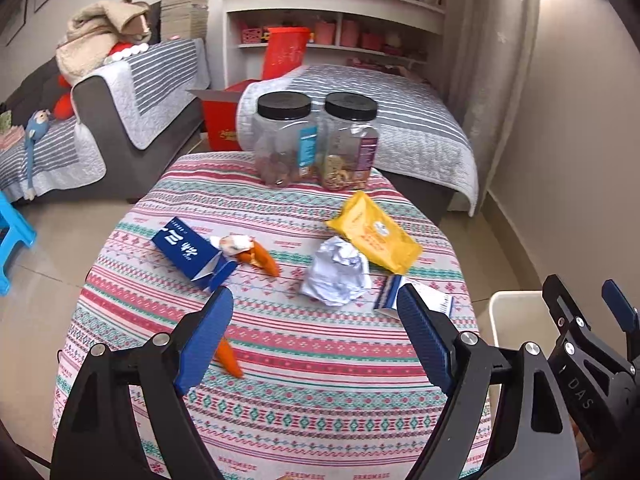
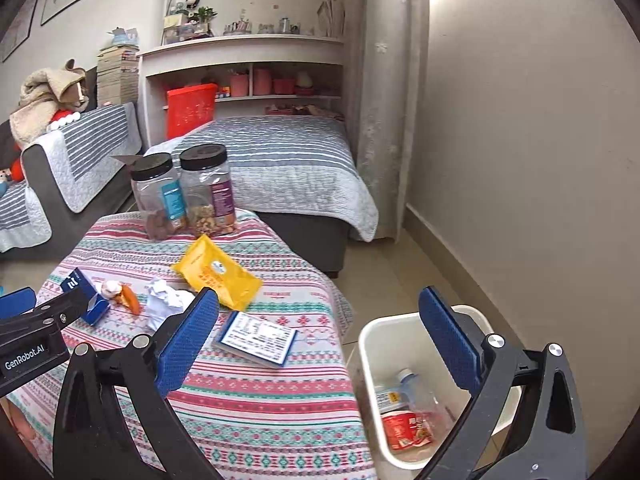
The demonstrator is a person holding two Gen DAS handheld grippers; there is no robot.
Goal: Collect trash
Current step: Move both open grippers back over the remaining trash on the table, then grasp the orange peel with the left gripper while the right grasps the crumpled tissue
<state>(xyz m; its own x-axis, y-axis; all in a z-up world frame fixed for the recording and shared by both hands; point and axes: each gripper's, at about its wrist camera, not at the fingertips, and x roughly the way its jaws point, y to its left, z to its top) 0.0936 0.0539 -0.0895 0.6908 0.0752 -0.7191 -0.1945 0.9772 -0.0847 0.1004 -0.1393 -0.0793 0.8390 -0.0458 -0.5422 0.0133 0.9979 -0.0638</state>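
Both the left gripper (image 1: 316, 316) and right gripper (image 2: 320, 344) hover empty with jaws wide, so next grab is probably the crumpled paper (image 1: 338, 276) on the table (image 1: 320, 400), then the bin (image 2: 384, 332).

Two wrist fisheye views, both angled down over the table (image 1: 320, 392) from its near edge.

Left view faces the patterned tabletop squarely, close above it, jars (image 1: 316, 140) at the far side. Right view sits further right, taking in the table's right half and the white bin (image 2: 372, 344) on the floor beside it. Both share tabletop, jars, bed and shelving.
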